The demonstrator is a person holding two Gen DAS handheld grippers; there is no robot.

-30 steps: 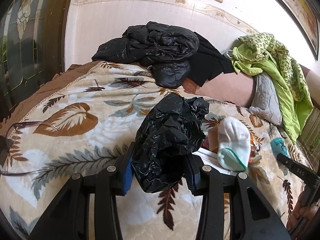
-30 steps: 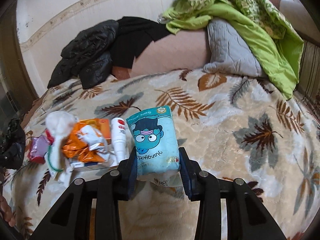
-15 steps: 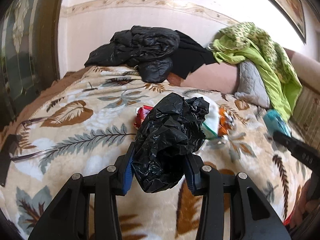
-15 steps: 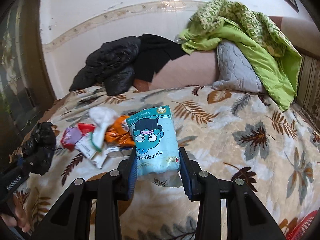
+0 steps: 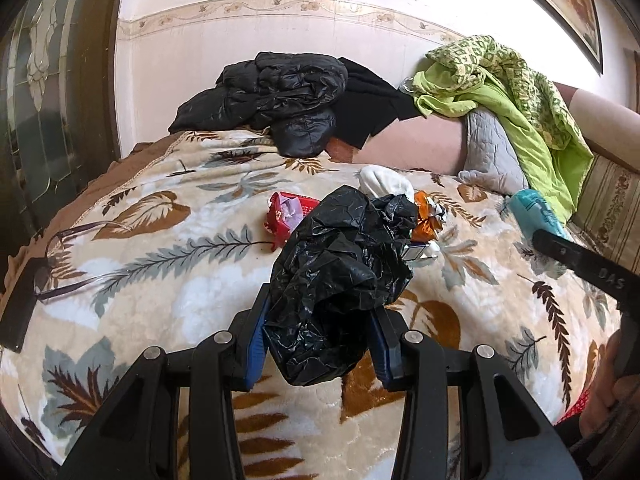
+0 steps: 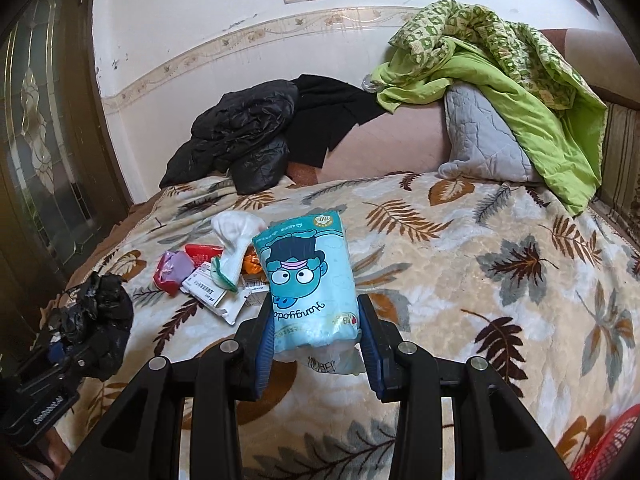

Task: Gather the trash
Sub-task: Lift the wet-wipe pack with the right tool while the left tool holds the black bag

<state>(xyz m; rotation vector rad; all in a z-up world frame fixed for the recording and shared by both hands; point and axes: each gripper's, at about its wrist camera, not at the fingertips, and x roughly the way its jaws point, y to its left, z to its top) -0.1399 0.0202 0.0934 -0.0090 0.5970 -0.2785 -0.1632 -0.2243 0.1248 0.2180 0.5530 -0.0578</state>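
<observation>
Leaf-patterned bedding (image 6: 460, 264) is covering a bed against a pale wall, with a black jacket (image 6: 236, 136) and a green quilt (image 6: 520, 80) heaped at the far end. Trash collection is looking barely started, as far as these views show. The left hand-held gripper (image 5: 318, 344) is clamping a crumpled black trash bag (image 5: 340, 280), which is bunched up rather than spread open, so nothing appears to be going in yet. The right hand-held gripper (image 6: 316, 344) is squeezing a blue tissue pack (image 6: 310, 280) printed with a cartoon face, holding it above the bed near the middle. One piece is therefore picked up but not bagged.

Left of the tissue pack, a small pile is lying on the bedding: a white sock-like cloth (image 6: 234, 232), a red wrapper (image 6: 174, 270), an orange wrapper (image 5: 426, 224) and a white printed packet (image 6: 218, 292). All of these are waiting to be collected. In my judgement, the bag needs opening before the tissue pack can be dropped in, and the pile follows after that.
</observation>
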